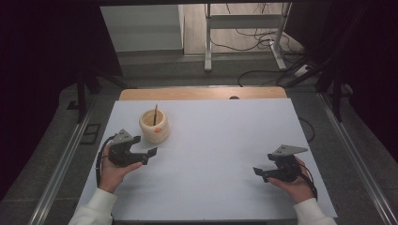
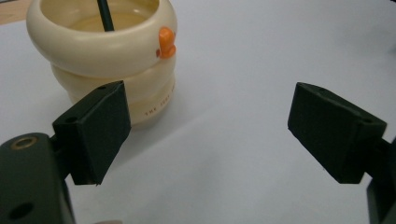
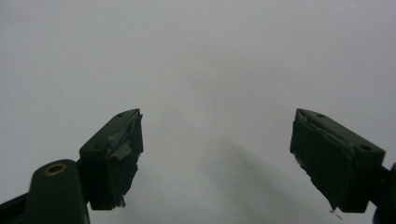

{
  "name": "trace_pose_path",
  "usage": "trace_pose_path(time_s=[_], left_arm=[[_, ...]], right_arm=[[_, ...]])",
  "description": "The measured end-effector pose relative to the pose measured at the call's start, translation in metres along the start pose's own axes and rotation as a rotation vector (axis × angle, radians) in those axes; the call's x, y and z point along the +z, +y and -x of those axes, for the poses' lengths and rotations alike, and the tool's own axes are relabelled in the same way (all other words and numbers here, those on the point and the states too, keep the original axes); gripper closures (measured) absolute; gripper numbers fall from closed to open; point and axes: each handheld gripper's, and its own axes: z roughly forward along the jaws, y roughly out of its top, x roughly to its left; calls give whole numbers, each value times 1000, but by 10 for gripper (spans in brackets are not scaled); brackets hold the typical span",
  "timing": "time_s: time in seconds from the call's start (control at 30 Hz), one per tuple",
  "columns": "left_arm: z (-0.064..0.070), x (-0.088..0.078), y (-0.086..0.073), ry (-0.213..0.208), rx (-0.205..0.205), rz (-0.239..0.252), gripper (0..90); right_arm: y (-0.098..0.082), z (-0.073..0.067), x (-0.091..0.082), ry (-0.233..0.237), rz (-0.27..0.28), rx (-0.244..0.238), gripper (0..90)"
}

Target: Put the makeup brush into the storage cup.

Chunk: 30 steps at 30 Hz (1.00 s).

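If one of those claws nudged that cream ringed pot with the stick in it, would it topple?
Probably not: the cream pot looks squat and wide, so it would likely slide on the smooth table. Its glossy, rounded rings may slip in a grip. The thin dark stick leans loose inside and would probably rattle.

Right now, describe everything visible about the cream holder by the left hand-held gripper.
The cream holder is a round, open-topped cup with ribbed, stacked-ring walls, apparently glossy plastic or ceramic. A small orange knob sits at its rim, with faint lettering lower down. It stands upright on the white table, a thin dark stick leaning inside. Nothing grips it.
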Motion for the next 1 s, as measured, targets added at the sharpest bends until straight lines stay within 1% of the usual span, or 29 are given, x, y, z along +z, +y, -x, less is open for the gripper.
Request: trace_pose_path(time_s=[0.2,0.27,0.47,0.6,0.7,0.87,1.0], left_arm=[[2,-5,-14,5,-3,-16,143],[2,-7,-19,5,-10,-23,144],[2,-18,-33,24,-8,-38,152],[2,-20,-44,35,-5,-59,158],[1,-20,-51,34,-13,-70,161],[2,-22,-56,31,-20,-73,161],[2,-21,-55,19,-40,-63,161]], right_arm=[[-1,0,2,1,-7,-5,178],[-1,0,2,1,-8,-8,178],[-1,0,1,0,-5,-9,177],[-1,1,2,-1,-1,-12,176],[-1,0,2,-2,-3,-12,176],[-1,0,2,0,-1,-17,175],[-1,0,2,2,2,-22,174]])
